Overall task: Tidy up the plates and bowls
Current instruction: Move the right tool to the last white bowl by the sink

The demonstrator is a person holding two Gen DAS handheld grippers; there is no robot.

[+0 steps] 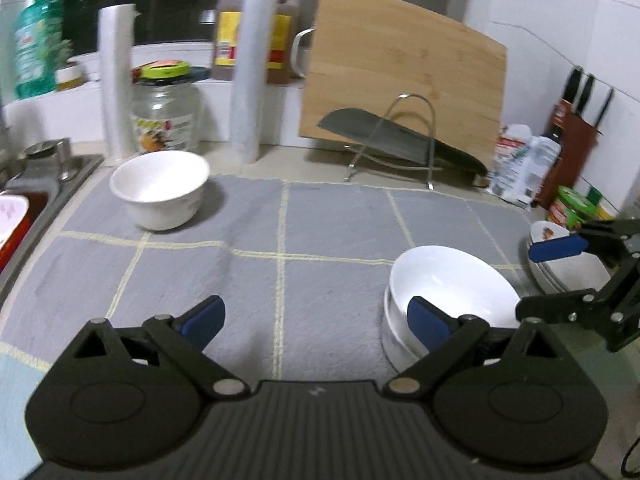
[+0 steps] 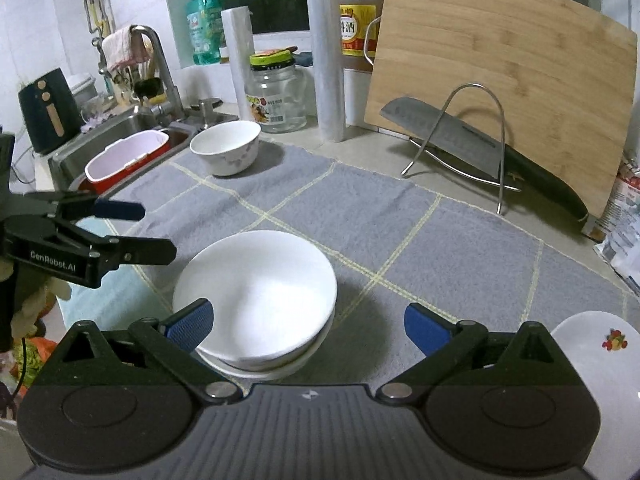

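**Bowls stacked, one bowl left to fetch**

The left gripper (image 1: 316, 322) and the right gripper (image 2: 306, 322) both had their jaws wide apart and held nothing. A stack of white bowls (image 2: 256, 296) sat on the grey cloth (image 2: 440, 240), close in front of both. It looked like a bowl had been let go there. One more small bowl (image 1: 160, 188) stood far off, near the sink (image 2: 132, 128). The next move was likely to reach for it, grab its rim and bring it over. The plates (image 2: 600, 364) lay at the right side. Behind stood a cutting board (image 2: 504, 80), a big knife (image 2: 460, 136) and a glass jar (image 2: 276, 96).
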